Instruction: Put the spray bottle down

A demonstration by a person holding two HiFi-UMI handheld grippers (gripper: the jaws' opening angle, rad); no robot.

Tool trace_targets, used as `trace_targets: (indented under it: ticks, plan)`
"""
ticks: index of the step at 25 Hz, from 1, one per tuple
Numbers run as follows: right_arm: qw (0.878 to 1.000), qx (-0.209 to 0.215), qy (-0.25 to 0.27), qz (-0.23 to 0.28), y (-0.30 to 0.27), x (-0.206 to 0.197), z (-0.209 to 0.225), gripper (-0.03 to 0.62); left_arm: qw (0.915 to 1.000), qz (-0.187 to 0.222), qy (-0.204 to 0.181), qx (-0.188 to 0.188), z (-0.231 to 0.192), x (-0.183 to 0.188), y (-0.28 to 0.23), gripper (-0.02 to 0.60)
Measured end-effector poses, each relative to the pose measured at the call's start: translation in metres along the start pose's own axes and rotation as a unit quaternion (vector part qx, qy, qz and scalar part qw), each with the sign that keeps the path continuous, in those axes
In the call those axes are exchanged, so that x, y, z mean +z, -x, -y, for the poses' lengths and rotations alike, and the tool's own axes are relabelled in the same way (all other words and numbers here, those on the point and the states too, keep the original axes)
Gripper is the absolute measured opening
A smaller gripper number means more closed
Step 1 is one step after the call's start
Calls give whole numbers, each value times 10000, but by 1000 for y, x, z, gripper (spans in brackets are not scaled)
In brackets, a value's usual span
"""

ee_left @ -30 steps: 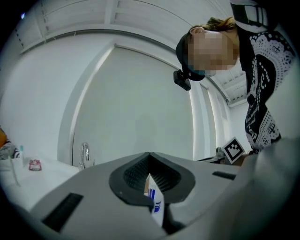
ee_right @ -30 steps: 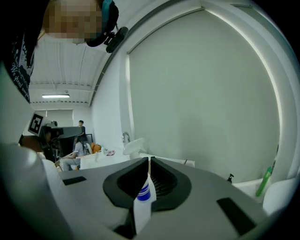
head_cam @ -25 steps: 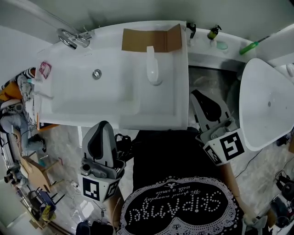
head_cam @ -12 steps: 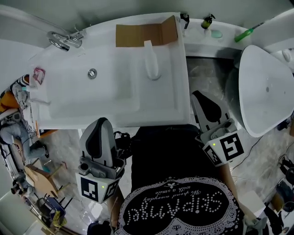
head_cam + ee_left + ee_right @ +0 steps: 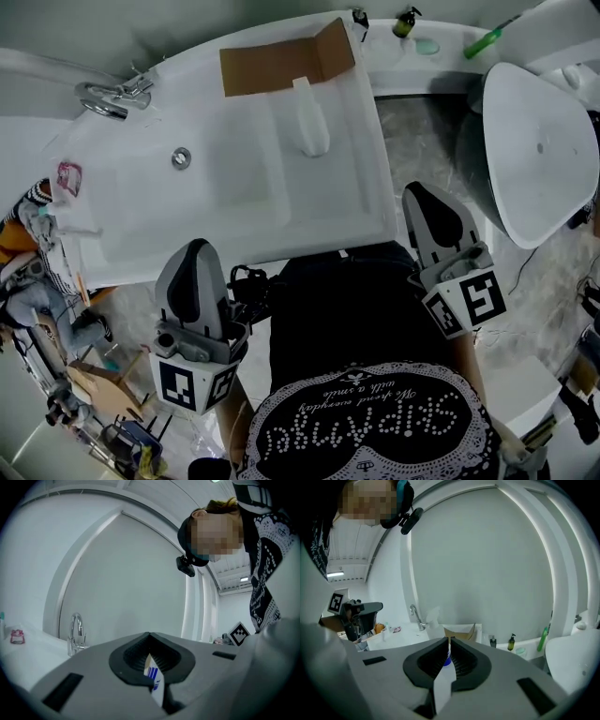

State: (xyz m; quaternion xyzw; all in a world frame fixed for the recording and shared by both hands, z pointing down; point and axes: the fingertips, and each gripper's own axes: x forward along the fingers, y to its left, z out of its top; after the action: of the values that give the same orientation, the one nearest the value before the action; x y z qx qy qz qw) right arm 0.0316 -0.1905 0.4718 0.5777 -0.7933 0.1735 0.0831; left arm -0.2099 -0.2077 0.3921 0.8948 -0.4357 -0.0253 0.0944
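left tongs [image 5: 194, 248] and right tongs [image 5: 419, 195] are both pressed together, pinching nothing, by the sink's [image 5: 356, 206] near edge. i see the bottle [image 5: 312, 131] lying toward the sink's far right corner, top touching cardboard [image 5: 272, 64].

The left gripper [image 5: 194, 255] is held close in front of the person's left hip, pointing about level and away from the body, with its two jaws closed flat against each other. The right gripper [image 5: 427, 202] is held beside the right hip, tipped slightly downward, with its jaws likewise closed together.
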Motion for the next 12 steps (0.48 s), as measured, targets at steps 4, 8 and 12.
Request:
trace_targets:
  ticks: [4, 8, 12]
  plan:
    - [10000, -16, 63, -16, -5, -5, -10, 28, 9999, 69, 84, -56, -7, 3, -3, 3]
    - [9999, -32, 147, 44, -18, 0, -18, 26, 9997, 105, 137, -151, -17, 4, -10, 3]
    - [9993, 89, 363, -16, -31, 3, -26, 26, 9995, 208, 182, -176, -23, 8, -12, 3]
